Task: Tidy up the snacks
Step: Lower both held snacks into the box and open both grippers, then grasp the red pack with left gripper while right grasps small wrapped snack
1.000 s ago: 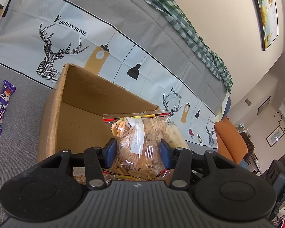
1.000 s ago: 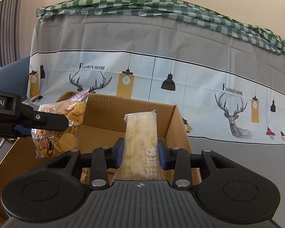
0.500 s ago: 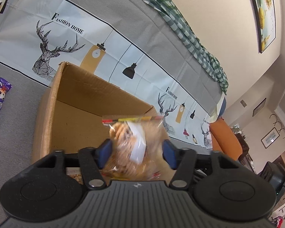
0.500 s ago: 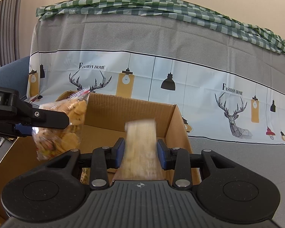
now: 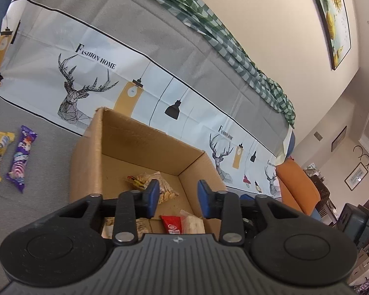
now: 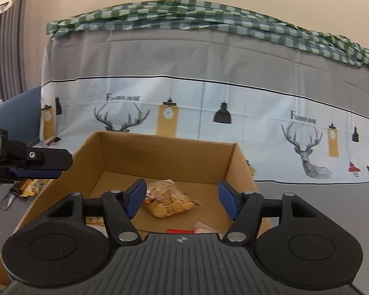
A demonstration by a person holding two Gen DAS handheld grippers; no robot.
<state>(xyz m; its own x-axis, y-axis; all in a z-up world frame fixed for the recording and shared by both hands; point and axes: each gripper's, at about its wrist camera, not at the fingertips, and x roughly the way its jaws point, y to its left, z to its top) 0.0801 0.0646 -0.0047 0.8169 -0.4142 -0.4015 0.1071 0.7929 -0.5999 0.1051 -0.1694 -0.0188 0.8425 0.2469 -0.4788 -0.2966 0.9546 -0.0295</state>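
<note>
Lying loose in the box (image 6: 241,162), the cookie bag (image 6: 168,201) looks light, crinkly, crushable—pinch its seam; both jaws open, empty.

The cardboard box (image 5: 140,147) at centre frame is matt brown corrugated paper, fuzzy along its rim. Inside, the biscuit bag (image 6: 168,200) is clear, glossy, crinkled plastic. At left, the purple wrapper (image 5: 22,158) is shiny foil-like film. The printed sheet (image 5: 61,56) behind looks smooth and creased; the checked cloth (image 6: 184,12) is soft woven fabric.
</note>
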